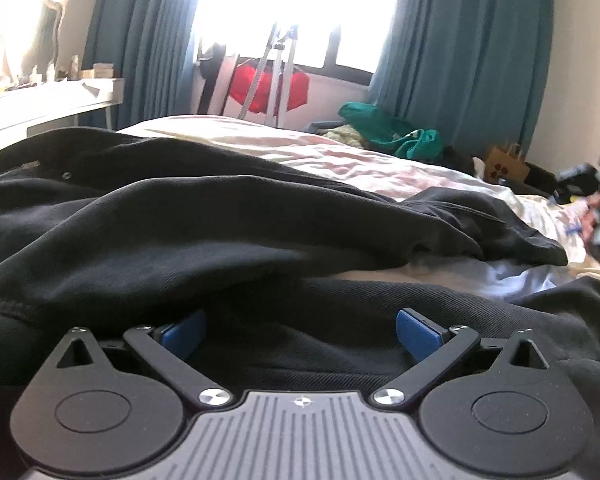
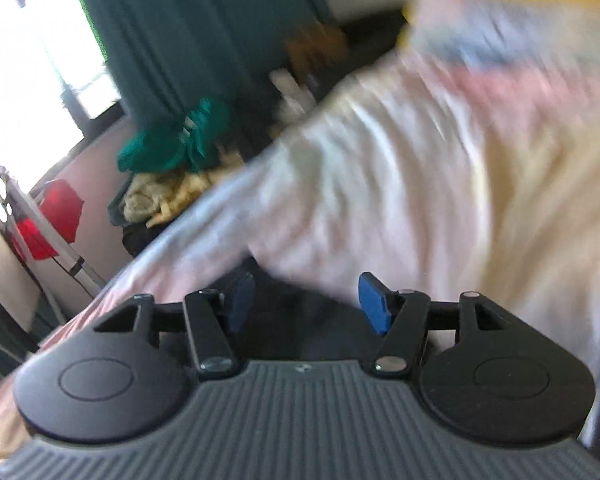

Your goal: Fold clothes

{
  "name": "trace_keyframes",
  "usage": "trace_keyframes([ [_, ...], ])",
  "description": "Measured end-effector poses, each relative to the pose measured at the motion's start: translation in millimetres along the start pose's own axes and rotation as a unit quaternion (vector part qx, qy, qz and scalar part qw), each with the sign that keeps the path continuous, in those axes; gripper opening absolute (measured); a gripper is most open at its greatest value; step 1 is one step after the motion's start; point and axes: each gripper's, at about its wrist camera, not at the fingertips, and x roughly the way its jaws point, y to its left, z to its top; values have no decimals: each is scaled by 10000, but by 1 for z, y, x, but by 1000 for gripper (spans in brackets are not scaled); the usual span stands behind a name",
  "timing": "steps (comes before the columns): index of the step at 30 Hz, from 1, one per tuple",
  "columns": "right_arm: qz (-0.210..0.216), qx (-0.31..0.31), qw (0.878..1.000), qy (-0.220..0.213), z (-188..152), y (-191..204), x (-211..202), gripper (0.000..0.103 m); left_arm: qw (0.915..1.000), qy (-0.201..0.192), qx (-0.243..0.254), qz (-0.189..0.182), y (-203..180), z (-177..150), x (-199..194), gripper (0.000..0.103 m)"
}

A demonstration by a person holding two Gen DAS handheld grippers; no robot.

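The left wrist view is sharp and shows the black garment [image 1: 204,216] heaped across the bed [image 1: 380,164], filling the frame from 9 o'clock through the centre to 4 o'clock; it also catches a white desk [image 1: 60,100] at 10 o'clock, and at 3 o'clock a hand [image 1: 598,210] holding the other device; the right wrist view is smeared by motion and shows mostly pale bedsheet, with only a dark patch of cloth low at 6 o'clock; both views share the teal curtains [image 1: 460,60], a red cloth [image 2: 56,216] on a rack and a green pile [image 2: 172,140] beyond the bed.

The left gripper [image 1: 300,330] stands spread wide, blue fingertips [image 1: 418,334] well apart, resting low over the black fabric, pinching nothing; the right gripper [image 2: 306,304] is likewise parted, with dark cloth visible between the pads but not pressed by them; whether it touches the cloth I cannot tell through the blur.
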Motion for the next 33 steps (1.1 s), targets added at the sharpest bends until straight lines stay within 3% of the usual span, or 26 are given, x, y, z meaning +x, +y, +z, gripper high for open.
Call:
trace_keyframes([
  [4, 211, 1136, 9905, 747, -28, -31, -4, 62, 9995, 78, -306, 60, 8, 1, -14, 101],
  [7, 522, 1344, 9846, 984, -49, -32, -7, 61, 9992, 32, -397, 57, 14, 4, -19, 102],
  [12, 255, 1141, 9925, 362, -58, -14, -5, 48, 9979, -48, -634, -152, 29, 11, -16, 101],
  [14, 262, 1112, 9930, 286, -58, -8, 4, 17, 9969, -100, -757, -214, 32, 12, -11, 102],
  [15, 4, 862, 9959, 264, -58, -1, 8, 14, 9969, -134, -743, -226, 32, 12, -10, 102],
  [18, -322, 532, 9981, -43, -50, 6, 6, 13, 9978, -255, -543, -289, 28, 16, -5, 102],
  [22, -14, 314, 9969, -724, -25, 15, -30, 12, 9957, -555, -411, -617, 35, 28, -14, 101],
  [26, 262, 366, 9935, -1041, -4, 12, -71, 12, 9906, -662, -658, -995, 48, 40, -30, 99],
  [30, 120, 369, 9932, -1100, -5, -19, -100, 12, 9876, -656, -838, -1152, 54, 45, -52, 99],
  [33, -236, 384, 9955, -834, -27, -60, -100, 12, 9896, -523, -858, -1029, 55, 46, -64, 100],
])
